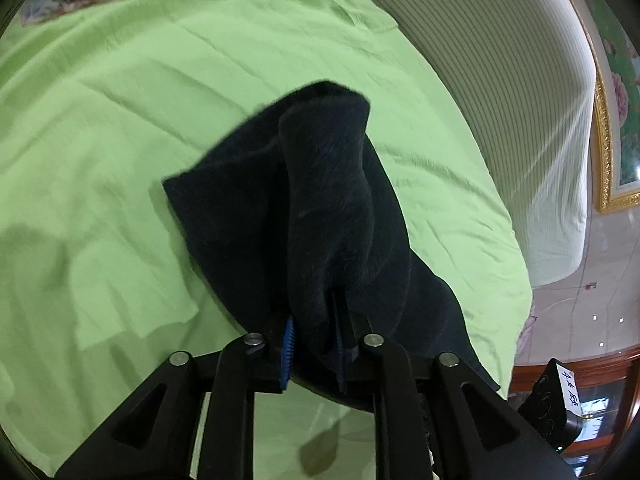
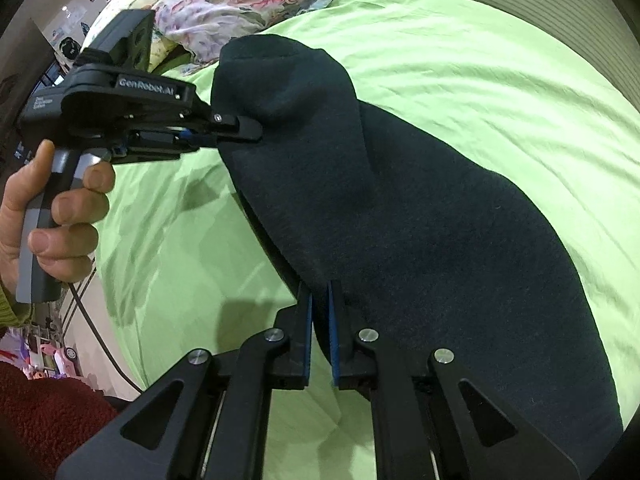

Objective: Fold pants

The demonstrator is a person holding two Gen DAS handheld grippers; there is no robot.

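Green sheets cover the bed (image 2: 460, 60) where the dark pants (image 2: 420, 208) lie, partly folded. Soft, limp and light, they are best held by an edge. Left tool (image 1: 316, 344) stands narrow with cloth between its jaws; right tool (image 2: 320, 340) pinches the near edge.

Dark pants (image 2: 420, 216) lie on a green bed (image 2: 500, 80). The right hand-held gripper (image 2: 320, 320) pinches their near edge between blue pads (image 2: 334, 344). At upper left, a hand (image 2: 60, 208) holds the left hand-held gripper (image 2: 256, 130), whose tip meets the pants' far end. Floral bedding (image 2: 248, 4) lies beyond.
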